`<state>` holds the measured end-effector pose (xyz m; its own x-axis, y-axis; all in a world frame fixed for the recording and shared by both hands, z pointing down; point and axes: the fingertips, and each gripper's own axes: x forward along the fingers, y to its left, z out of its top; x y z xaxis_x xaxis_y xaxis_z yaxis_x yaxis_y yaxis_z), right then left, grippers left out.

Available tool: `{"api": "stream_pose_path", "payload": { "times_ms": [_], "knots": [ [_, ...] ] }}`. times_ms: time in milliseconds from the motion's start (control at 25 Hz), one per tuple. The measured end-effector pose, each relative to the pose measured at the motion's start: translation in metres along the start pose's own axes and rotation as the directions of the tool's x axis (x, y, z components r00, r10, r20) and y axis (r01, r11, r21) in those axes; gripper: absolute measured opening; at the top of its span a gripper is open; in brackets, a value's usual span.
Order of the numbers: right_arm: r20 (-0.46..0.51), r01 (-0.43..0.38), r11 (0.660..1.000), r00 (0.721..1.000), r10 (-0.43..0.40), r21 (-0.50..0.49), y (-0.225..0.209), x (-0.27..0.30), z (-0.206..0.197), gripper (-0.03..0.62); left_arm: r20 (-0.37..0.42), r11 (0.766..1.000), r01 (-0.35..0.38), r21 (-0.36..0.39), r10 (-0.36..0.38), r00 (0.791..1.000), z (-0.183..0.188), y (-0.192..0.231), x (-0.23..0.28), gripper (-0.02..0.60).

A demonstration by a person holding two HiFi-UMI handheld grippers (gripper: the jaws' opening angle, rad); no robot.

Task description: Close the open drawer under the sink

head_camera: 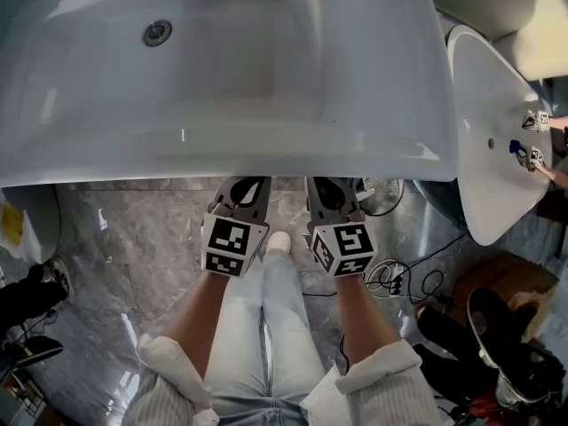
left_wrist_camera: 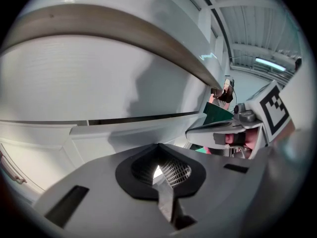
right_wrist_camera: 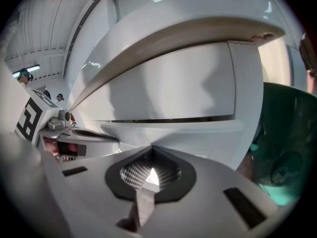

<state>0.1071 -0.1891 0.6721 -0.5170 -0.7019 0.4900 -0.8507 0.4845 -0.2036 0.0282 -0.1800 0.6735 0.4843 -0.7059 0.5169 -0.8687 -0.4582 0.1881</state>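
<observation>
The white sink [head_camera: 222,69] fills the top of the head view and hides the drawer below it. Both grippers reach under its front rim, side by side. The left gripper [head_camera: 241,193] and right gripper [head_camera: 330,193] have their tips hidden there. In the left gripper view, the shut left gripper [left_wrist_camera: 158,145] points at the white drawer front [left_wrist_camera: 99,83], with a dark seam [left_wrist_camera: 138,118] just above its tip. The right gripper view shows the shut right gripper [right_wrist_camera: 151,148] close to the same white front [right_wrist_camera: 168,83]. Neither holds anything.
A second white basin [head_camera: 488,149] stands to the right, with another pair of grippers [head_camera: 535,122] at its far edge. Cables [head_camera: 399,282] lie on the grey marble floor [head_camera: 124,256]. The person's legs [head_camera: 275,318] stand below the sink. A green object [right_wrist_camera: 282,148] sits right of the cabinet.
</observation>
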Motion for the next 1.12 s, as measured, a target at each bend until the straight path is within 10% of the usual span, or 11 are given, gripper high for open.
{"api": "stream_pose_path", "payload": {
  "times_ms": [1120],
  "knots": [
    [0.002,0.019,1.0,1.0,-0.019,0.016,0.004,-0.014,0.008,0.009,0.048,0.999,0.041,0.017,-0.042,0.998,0.027,-0.025,-0.005,0.015]
  ]
}}
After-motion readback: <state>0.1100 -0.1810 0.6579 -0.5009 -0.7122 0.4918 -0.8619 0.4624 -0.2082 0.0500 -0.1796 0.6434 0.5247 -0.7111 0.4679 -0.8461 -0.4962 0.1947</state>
